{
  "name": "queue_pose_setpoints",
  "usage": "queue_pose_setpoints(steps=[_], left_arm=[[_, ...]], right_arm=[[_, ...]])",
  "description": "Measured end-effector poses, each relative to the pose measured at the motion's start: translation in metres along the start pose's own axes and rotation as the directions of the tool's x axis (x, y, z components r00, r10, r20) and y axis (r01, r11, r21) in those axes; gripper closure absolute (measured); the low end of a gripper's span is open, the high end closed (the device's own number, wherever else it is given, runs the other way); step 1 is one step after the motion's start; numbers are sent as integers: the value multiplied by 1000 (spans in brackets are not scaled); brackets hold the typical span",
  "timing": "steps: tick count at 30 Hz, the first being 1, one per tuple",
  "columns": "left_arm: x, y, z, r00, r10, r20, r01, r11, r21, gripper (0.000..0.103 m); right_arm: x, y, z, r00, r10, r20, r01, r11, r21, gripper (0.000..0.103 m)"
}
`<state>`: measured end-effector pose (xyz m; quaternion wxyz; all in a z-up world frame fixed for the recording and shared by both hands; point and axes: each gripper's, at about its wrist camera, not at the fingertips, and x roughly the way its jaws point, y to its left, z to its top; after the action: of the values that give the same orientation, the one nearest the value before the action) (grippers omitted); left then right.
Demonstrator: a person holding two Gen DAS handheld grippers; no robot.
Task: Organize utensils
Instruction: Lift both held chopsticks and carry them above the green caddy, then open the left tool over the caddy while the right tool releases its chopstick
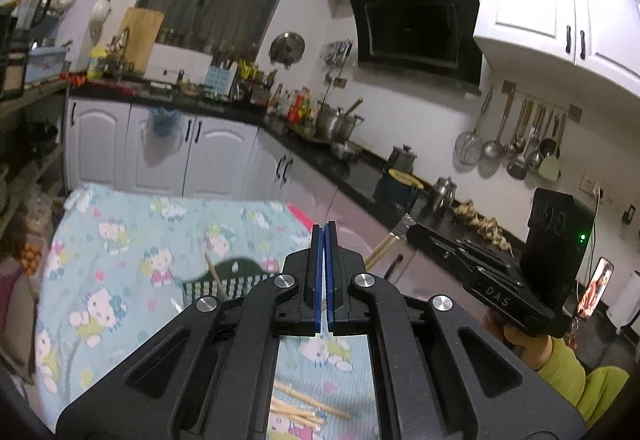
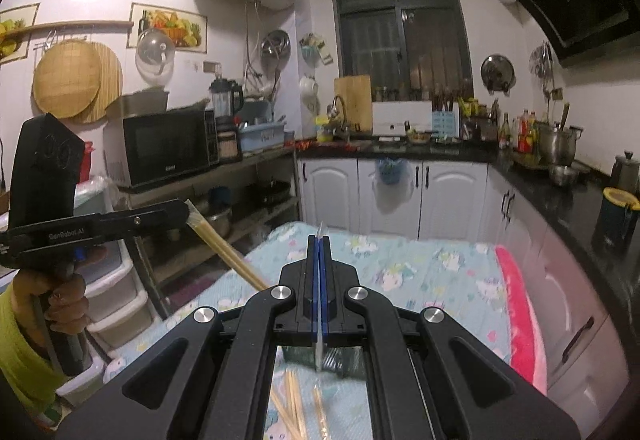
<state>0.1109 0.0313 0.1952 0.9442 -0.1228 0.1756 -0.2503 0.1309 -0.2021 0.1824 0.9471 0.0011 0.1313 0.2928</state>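
Spread with a cartoon-print cloth [image 1: 120, 240], the kitchen table carries the job: a scatter of loose chopsticks [image 1: 304, 406] lies on it just below both grippers, and beside them stands a dark slatted basket [image 1: 240, 272] with one stick already leaning in it, presumably the place they all belong. One held pair of chopsticks [image 2: 228, 252] runs slantwise through the air between the two tools, well above the cloth. The right gripper [image 2: 319, 240] has its blue pads pressed together on a thin clear film [image 2: 320, 344], probably a wrapper, gripped so the sticks can be pulled free. The left gripper [image 1: 324, 230] is closed too; the pair's shiny end meets its tip, though whether it truly pinches there I cannot tell. Black counters [image 1: 360, 168] crowded with pots and bottles lie beyond.
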Motion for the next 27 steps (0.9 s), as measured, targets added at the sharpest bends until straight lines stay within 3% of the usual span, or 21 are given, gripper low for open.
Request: queue_pose_setpoints(steps=[5, 13, 27], left_arm=[[-3, -7, 28, 999, 20, 49, -21, 999, 30, 103], [9, -3, 54, 996, 67, 67, -71, 996, 48, 103], [52, 24, 40, 993, 122, -3, -122, 992, 31, 103]], right_arm=[[-5, -2, 33, 998, -25, 61, 26, 999, -21, 102], [10, -16, 65, 994, -61, 88, 63, 998, -19, 102], [67, -40, 58, 995, -98, 7, 98, 995, 17, 102]])
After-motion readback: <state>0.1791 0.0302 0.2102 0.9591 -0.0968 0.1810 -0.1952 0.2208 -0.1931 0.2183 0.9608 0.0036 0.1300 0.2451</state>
